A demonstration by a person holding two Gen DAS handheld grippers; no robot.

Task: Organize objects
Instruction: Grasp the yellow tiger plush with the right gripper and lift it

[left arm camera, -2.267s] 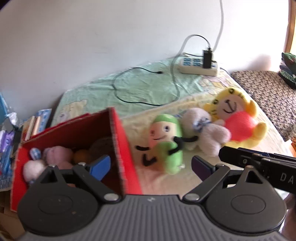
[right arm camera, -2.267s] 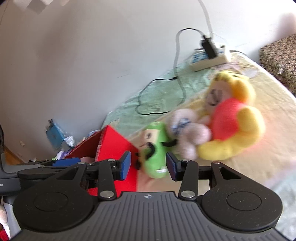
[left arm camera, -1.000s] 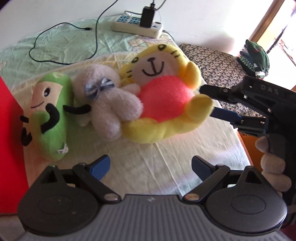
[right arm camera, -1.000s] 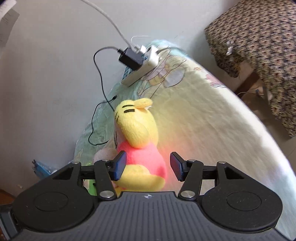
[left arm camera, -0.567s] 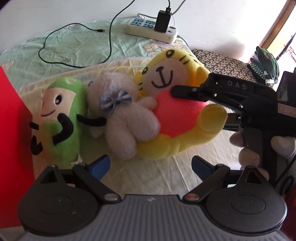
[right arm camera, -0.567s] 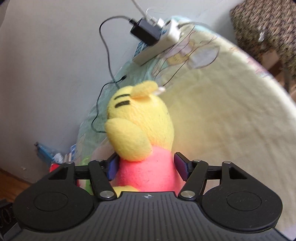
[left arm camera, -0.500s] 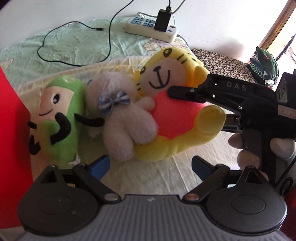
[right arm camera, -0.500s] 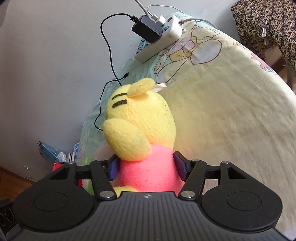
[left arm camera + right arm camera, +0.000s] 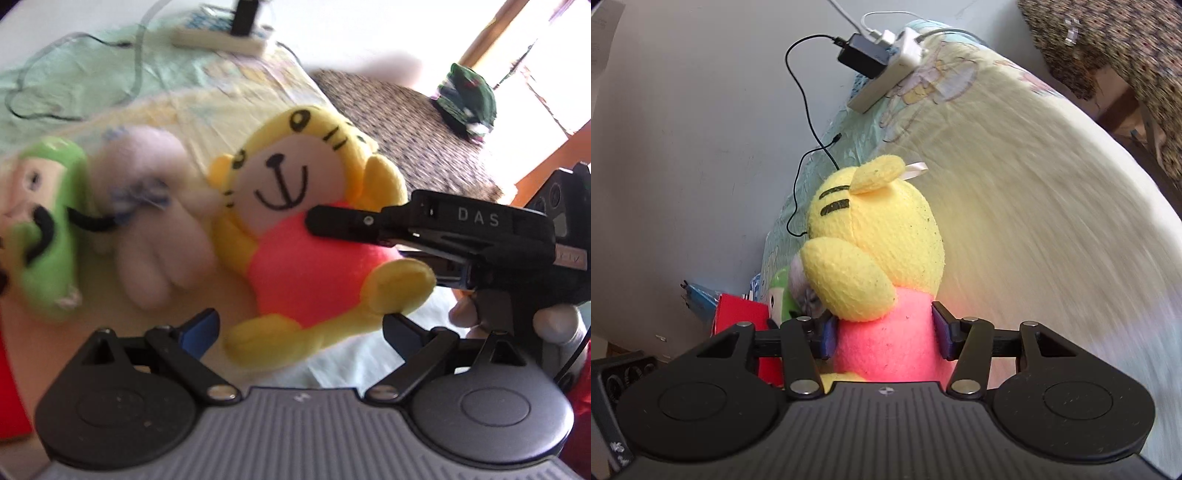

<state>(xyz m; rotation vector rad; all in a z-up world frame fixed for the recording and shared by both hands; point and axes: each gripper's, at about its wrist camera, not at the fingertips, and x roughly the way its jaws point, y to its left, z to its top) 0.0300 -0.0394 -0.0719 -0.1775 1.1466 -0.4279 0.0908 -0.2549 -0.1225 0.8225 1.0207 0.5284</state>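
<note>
Our right claw [image 9: 884,334] is clamped on the yellow tiger plush [image 9: 875,236], both pads pressed into its pink belly from either side; the left wrist view shows the same grip, the claw's black finger laid across the tiger's [image 9: 295,206] chest just under the face. Tiger sits tilted above the bed [image 9: 1015,206]; we can't tell if its feet touch the sheet. Our left claw [image 9: 301,326] is spread wide with nothing in it, fingers either side of the tiger's lower legs, apart from them. A hand [image 9: 554,325] wraps the right tool's handle. Left of the tiger on the bed lies the white plush [image 9: 155,206] with a blue bow, just beside or touching the tiger's arm, blur makes that unclear. Further left is the green plush [image 9: 51,229], its black arm reaching onto the white one. A red box [image 9: 746,321] shows at the far left behind the plushes in the right wrist view. A power strip [image 9: 886,79] with a black adapter plugged in sits at the bed's far edge by the wall, a black cable [image 9: 809,122] trailing from it across the sheet. Left wrist view is motion-blurred.
</note>
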